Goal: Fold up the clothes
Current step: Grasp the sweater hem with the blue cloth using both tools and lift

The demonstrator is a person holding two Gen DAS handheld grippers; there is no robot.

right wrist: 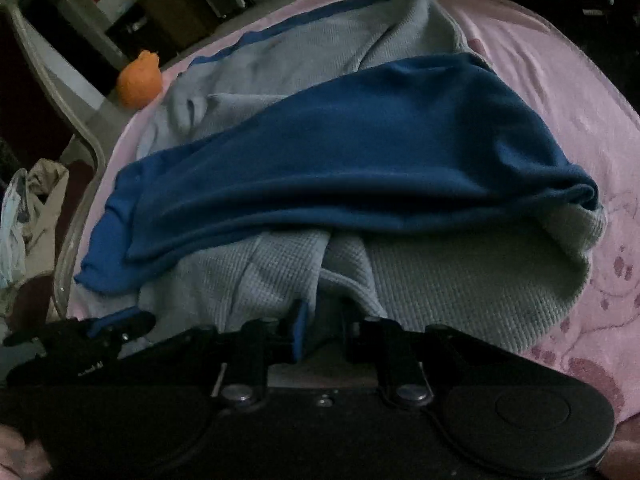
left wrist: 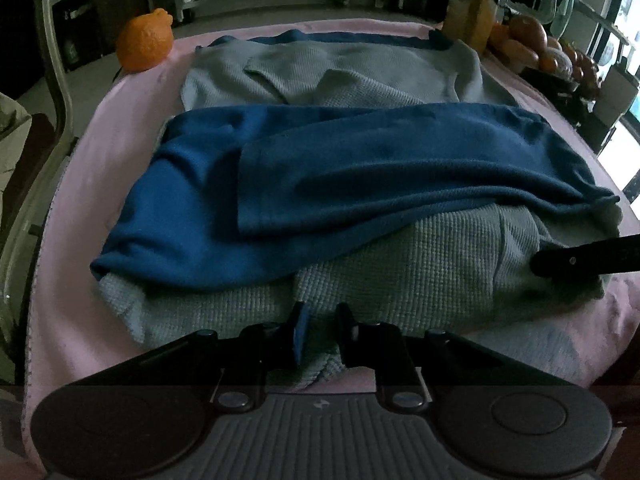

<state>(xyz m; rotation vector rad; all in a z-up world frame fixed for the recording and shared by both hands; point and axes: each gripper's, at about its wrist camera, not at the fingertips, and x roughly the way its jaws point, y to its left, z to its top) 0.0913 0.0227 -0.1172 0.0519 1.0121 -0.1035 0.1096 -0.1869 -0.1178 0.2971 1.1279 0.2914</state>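
Note:
A grey waffle-knit garment [left wrist: 400,280] with a blue part [left wrist: 360,168] folded across its middle lies on a pink blanket [left wrist: 120,128]. My left gripper [left wrist: 322,320] is at the garment's near hem. Its jaws stand narrow and pinch a grey fold, which shows between the fingers. In the right wrist view the same garment [right wrist: 460,292] bunches into a crease that runs down into my right gripper [right wrist: 324,316]. Those jaws stand narrow on the fold, though the gap is dark. One right finger [left wrist: 580,262] rests on the cloth's right end. The left gripper [right wrist: 80,332] shows at the lower left.
An orange fruit [left wrist: 144,40] sits on the blanket's far left corner [right wrist: 140,80]. Several more fruits [left wrist: 532,44] are piled at the far right. A pale chair frame [left wrist: 56,80] stands off the left edge. Shelves fill the background.

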